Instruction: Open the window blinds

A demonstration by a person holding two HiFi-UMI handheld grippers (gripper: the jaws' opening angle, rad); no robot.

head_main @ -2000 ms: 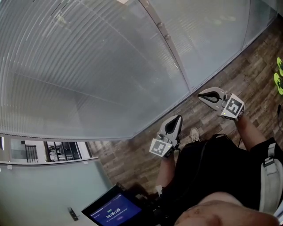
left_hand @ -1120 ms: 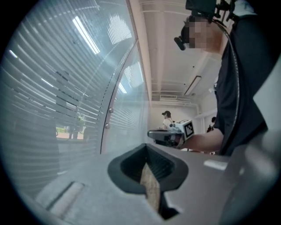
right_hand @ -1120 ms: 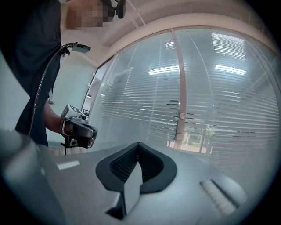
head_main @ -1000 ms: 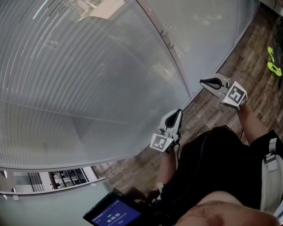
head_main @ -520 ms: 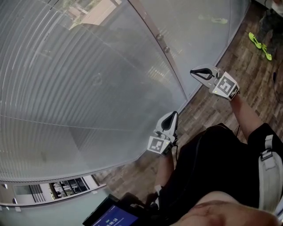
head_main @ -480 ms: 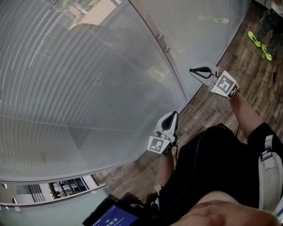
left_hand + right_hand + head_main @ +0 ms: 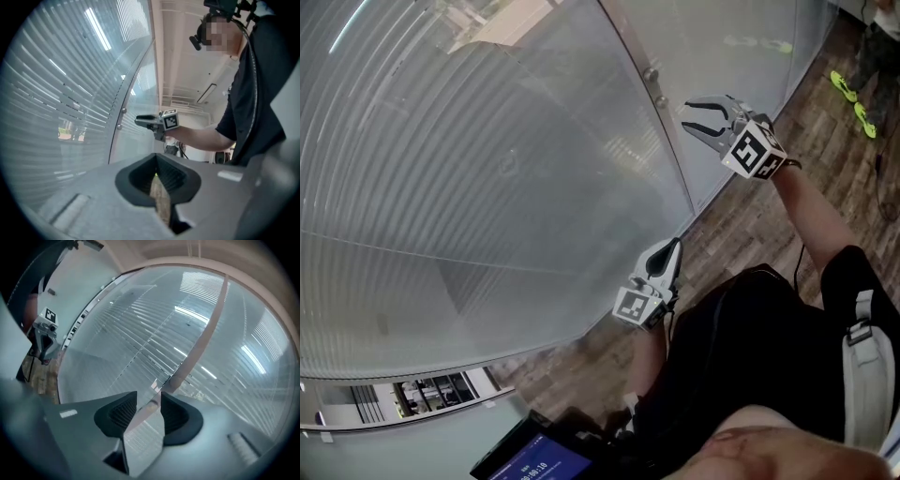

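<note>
- Aim is the main thing in this step: the blinds (image 7: 487,169) are shut, slats flat behind the glass, across the whole left and far side of the scene. Judging by the layout, the two small round knobs (image 7: 650,74) on the frame post (image 7: 206,329) work them.
- Right gripper (image 7: 694,116) has just been opening its jaws. They stand moderately wide with nothing gripped, and in the right gripper view only the post shows through the gap, farther off.
- To do this well, centre one knob between the pads before closing. The gripper is near the knobs but apart from them, a little to their right.
- Come in square to the post so both pads meet the knob evenly. A skewed bite would likely slip off something so small and round.
- Close gently, then move the knob slowly and watch whether the slats tilt.
- Right arm is stretched well forward and raised, the gripper pointing roughly level at the post with its marker cube turned up.
- Left gripper (image 7: 673,246) sits low and near the body with the elbow bent, its tips toward the lower edge of the glass. Its jaws are pressed together on nothing, and it is best left idle there.
</note>
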